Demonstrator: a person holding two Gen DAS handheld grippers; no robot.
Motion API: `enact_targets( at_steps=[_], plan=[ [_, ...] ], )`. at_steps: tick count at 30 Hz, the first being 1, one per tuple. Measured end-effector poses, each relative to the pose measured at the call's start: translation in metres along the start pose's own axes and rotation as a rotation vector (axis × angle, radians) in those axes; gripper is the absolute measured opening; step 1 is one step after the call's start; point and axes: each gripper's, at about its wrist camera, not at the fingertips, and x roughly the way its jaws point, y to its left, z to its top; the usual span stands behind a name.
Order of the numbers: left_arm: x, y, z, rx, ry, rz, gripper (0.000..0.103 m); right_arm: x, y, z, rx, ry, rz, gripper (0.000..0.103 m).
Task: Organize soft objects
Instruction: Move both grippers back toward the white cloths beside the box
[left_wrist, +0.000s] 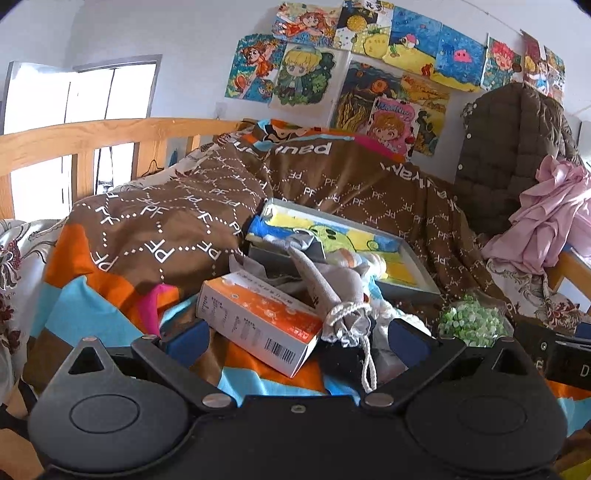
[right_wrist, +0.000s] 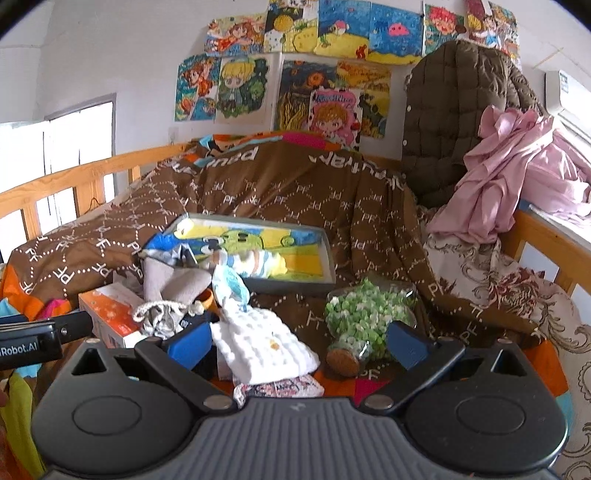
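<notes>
A bed under a brown patterned quilt sits below wall drawings. Left gripper fingers spread wide, empty; between them an orange box and grey drawstring pouch. Right gripper likewise wide, empty, flanking a white knit cloth. Ahead, a grey tray holds partly hidden fabric; a corked jar holds green bits.

A white-and-orange cardboard box lies near left on the bed's brown patterned quilt, with a grey-framed cartoon picture farther back. A clear glass jar of green beads, cork-stoppered, lies on its side to the right. Colourful drawings cover the far wall above the wooden bed rail.
</notes>
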Motion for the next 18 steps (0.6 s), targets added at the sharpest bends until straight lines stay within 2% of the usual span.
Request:
enact_targets(
  at_steps=[11, 18],
  plan=[
    [0.012, -0.004, -0.01, 0.033, 0.061, 0.015, 0.102, 0.033, -0.007, -0.009, 0.049, 0.191, 0.019, 0.103],
    [0.022, -0.001, -0.015, 0.039, 0.077, 0.001, 0.102, 0.07, -0.023, -0.007, 0.137, 0.378, 0.147, 0.103]
  ],
)
